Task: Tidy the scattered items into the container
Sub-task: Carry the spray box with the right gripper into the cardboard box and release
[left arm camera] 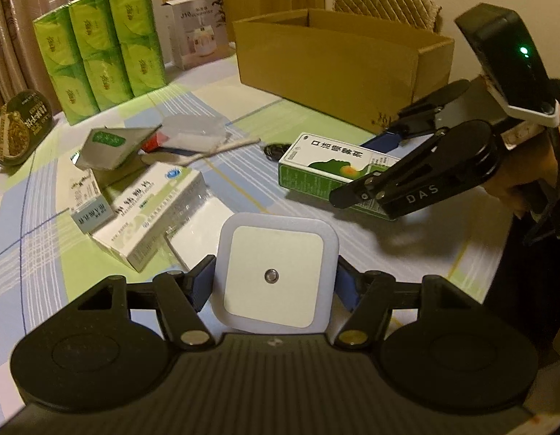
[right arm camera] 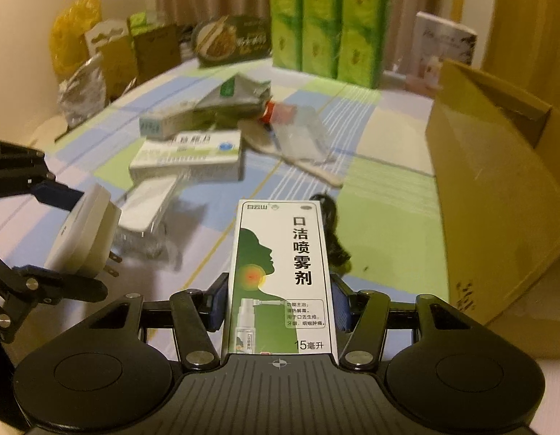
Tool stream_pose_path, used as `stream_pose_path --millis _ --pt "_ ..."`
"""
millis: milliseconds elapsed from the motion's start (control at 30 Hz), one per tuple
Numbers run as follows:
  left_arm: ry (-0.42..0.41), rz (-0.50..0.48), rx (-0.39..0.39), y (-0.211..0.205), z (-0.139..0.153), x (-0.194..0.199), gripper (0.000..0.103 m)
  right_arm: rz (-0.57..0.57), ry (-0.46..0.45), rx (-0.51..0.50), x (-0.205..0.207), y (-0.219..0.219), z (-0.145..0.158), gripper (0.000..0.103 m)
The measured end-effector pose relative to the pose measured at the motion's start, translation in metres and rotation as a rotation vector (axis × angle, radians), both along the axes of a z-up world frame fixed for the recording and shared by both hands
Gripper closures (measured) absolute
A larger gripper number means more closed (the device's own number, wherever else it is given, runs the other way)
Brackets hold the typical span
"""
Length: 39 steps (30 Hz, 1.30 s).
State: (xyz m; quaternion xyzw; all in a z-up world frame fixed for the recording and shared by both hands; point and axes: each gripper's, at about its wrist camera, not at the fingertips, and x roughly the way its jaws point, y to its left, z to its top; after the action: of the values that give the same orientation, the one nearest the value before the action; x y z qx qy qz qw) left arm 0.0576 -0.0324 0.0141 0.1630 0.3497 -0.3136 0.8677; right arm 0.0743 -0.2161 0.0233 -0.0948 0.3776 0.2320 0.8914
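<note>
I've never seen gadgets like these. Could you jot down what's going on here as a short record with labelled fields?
Left gripper: shut on a white plug-in night light
Right gripper: shut on a green-and-white throat spray box
Container: open cardboard box, at the table's far side
Still loose: white medicine boxes, clear plastic packaging
Surface: checked tablecloth

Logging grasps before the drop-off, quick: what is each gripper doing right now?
Left gripper: shut on the white night light.
Right gripper: shut on the green-and-white spray box.
</note>
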Motion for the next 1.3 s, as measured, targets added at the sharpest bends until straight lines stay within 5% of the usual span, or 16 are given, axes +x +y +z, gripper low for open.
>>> stream_pose_path --millis 300,567,833,1067,1300 --pt "-0.026 0.063 -0.030 -0.014 0.019 0.002 0.040 -0.031 -0.063 0.049 -0.014 -0.015 0.030 0.050" --pt "-0.071 0.122 -0.061 -0.048 0.053 0.005 0.040 -0.107 -0.170 0.116 -0.015 -0.052 0.094 0.050" --pt "-0.116 0.074 -0.129 -0.114 0.103 0.023 0.040 -0.235 -0.239 0.110 0.003 -0.121 0.153 0.050" --pt "-0.150 0.006 -0.152 -0.181 0.133 0.052 0.040 -0.330 -0.220 0.106 0.028 -0.181 0.158 0.050" --pt "-0.155 -0.063 -0.140 -0.242 0.129 0.077 0.040 -0.375 -0.175 0.148 0.048 -0.224 0.141 0.050"
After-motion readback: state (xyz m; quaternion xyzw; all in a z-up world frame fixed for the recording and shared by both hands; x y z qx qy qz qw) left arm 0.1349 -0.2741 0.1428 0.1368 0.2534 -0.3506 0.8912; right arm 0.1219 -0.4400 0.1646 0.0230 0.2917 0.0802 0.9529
